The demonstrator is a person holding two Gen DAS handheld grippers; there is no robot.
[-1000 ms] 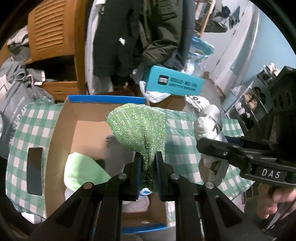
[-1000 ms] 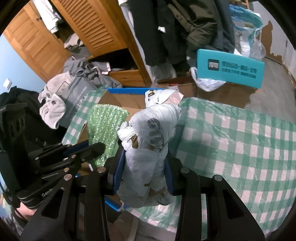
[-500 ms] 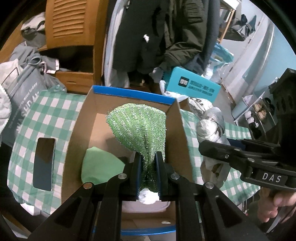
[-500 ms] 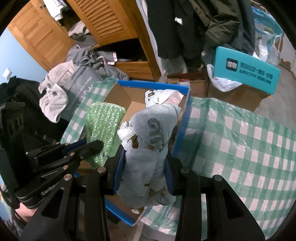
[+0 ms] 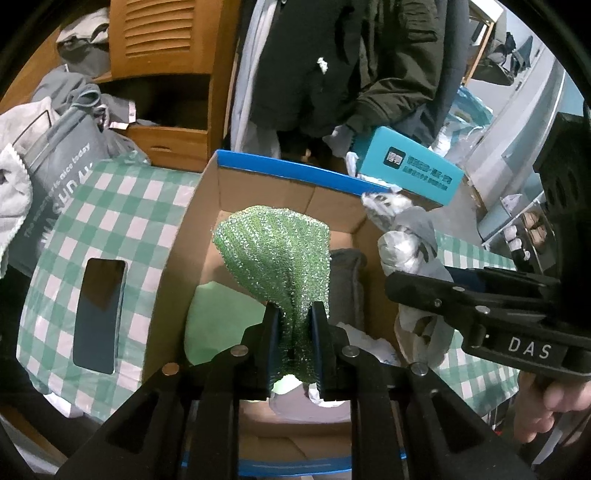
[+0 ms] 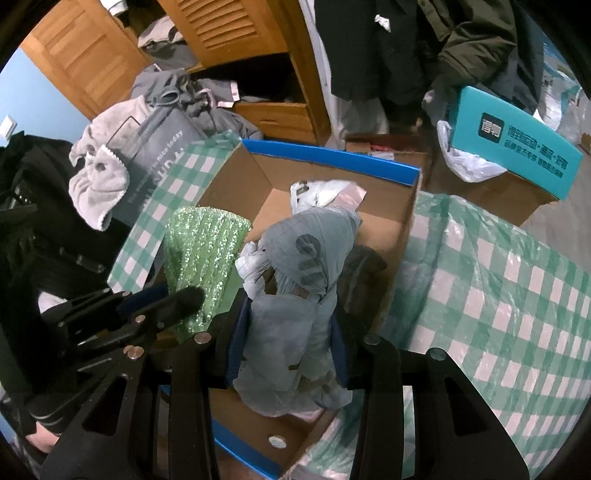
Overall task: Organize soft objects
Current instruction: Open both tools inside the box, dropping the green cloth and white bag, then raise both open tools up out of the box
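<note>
With both loads hanging over the open cardboard box [image 5: 192,229], the left tool [image 5: 293,325], jaws easing apart around the green mesh scrubber [image 5: 277,254], and the right tool [image 6: 286,332], loosening on its grey plastic-bag bundle [image 6: 303,291], should release straight below themselves, clear of the box walls.

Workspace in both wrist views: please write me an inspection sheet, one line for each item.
Surface: green checked tablecloth, wrinkled.
Job's things: sparkly green cloth and grey plastic-wrapped bundle, both above the open cardboard box; a light green cloth lies inside.
Clutter: phone flat on the tablecloth beside the box.
Grippers: left gripper opening, the green cloth between its pads; right gripper opening around the bundle.
Cables: nothing seen.
Surroundings: wooden louvred cabinet, hanging dark coats, teal box.
</note>
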